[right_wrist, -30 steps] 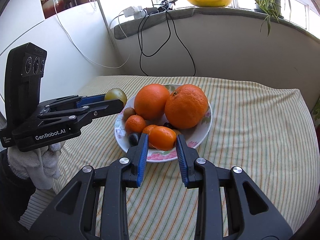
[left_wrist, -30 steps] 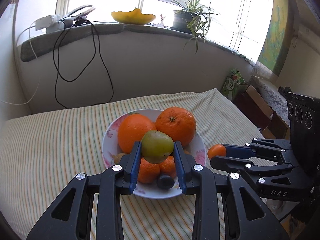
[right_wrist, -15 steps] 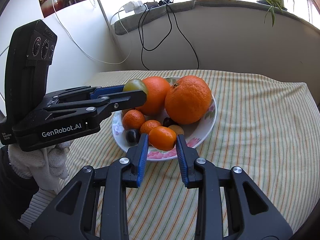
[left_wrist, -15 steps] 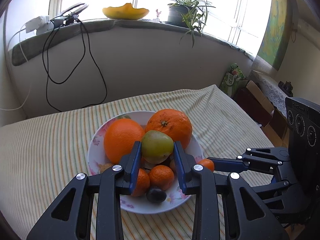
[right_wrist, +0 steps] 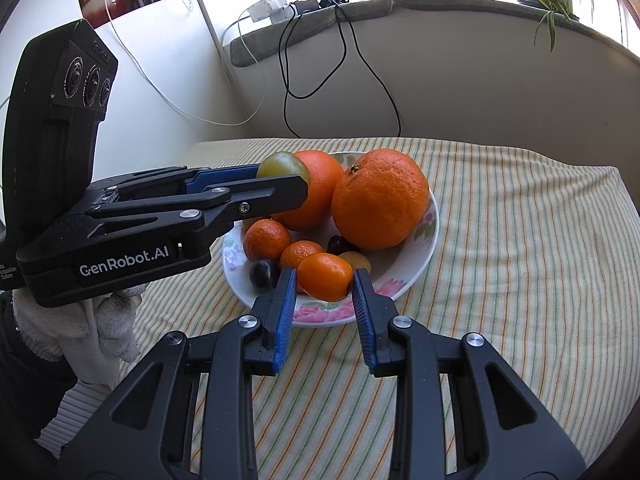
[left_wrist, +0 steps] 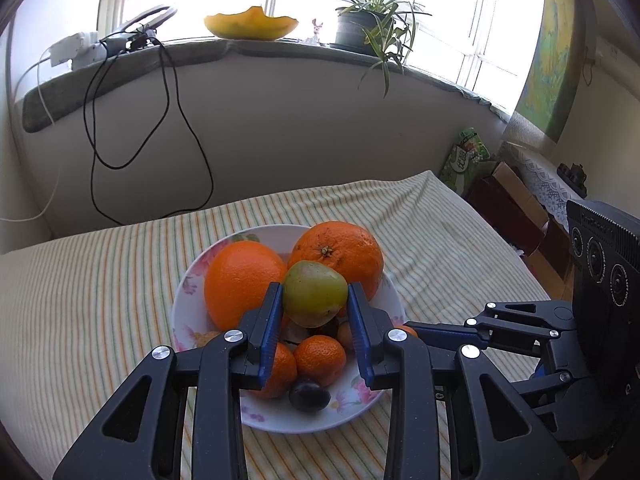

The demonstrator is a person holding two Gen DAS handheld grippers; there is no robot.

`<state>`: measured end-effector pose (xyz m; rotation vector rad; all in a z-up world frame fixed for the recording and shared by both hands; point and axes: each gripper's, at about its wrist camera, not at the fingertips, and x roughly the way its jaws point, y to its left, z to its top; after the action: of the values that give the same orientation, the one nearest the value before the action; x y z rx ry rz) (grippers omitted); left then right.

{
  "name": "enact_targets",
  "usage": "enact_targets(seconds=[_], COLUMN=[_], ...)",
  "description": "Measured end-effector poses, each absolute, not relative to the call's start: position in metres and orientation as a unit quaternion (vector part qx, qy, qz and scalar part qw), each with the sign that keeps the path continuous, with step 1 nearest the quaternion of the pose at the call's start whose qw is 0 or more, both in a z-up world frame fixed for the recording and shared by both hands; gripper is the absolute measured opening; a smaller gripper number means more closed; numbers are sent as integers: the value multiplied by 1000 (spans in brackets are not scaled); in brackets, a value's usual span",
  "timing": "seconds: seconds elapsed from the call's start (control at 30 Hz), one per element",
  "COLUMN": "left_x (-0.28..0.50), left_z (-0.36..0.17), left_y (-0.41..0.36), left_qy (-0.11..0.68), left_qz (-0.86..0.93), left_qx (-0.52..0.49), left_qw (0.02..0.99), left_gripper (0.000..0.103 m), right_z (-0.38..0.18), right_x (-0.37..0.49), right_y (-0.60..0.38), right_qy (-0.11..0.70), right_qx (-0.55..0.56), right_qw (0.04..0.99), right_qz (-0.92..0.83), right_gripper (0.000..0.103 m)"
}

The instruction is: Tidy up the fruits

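The left claw [left_wrist: 315, 312] squeezes a green fruit [left_wrist: 315, 294] between its blue pads and holds it up over the middle of the flowery bowl [right_wrist: 428, 236], and the right claw [right_wrist: 325, 292] grips a small orange mandarin [right_wrist: 325, 276] at the near rim of that bowl. Inside the bowl, near the front, lie two more small mandarins [right_wrist: 267, 239] and two dark plums [right_wrist: 264, 274], and behind them sit two big oranges [right_wrist: 379, 199] side by side. The bowl stands on a worktop with a striped cloth [right_wrist: 520, 264], and farther back a yellow dish [left_wrist: 251, 23] and a potted plant [left_wrist: 372, 20] sit on the window sill.
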<state>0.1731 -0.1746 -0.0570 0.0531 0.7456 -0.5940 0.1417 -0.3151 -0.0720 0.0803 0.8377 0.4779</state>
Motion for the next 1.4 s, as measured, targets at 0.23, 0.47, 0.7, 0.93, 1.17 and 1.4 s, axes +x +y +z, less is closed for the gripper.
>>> enact_targets(seconds=[0.23,0.47,0.7,0.93,1.17,1.4], left_x=[172,170,163,156,150,140], left_z=[-55,-52,-48,-43,-40,-40], left_y=[-173,-172,-171,-166,-160,-153], left_qy=[355,351,345,339,336,333], left_qz=[-285,-283,-283,-274,-254,-242], left_qx=[25,27,28,23,17,11], left_qw=[890,892,895,900,907,911], left_gripper=[39,39,47,68,80,80], right_z=[-74,-72,-70,-63,-56,-53], right_x=[142,140,135,129,122,120], right_y=[-314,-315,-314,-316,-320,-324], right_qy=[406,401,398,392,385,389], right_qx=[36,36,29,28,28,28], right_qw=[885,888,891,896,903,903], right_qz=[227,221,215,207,190,180], right_gripper=[30,51,60,67,84,85])
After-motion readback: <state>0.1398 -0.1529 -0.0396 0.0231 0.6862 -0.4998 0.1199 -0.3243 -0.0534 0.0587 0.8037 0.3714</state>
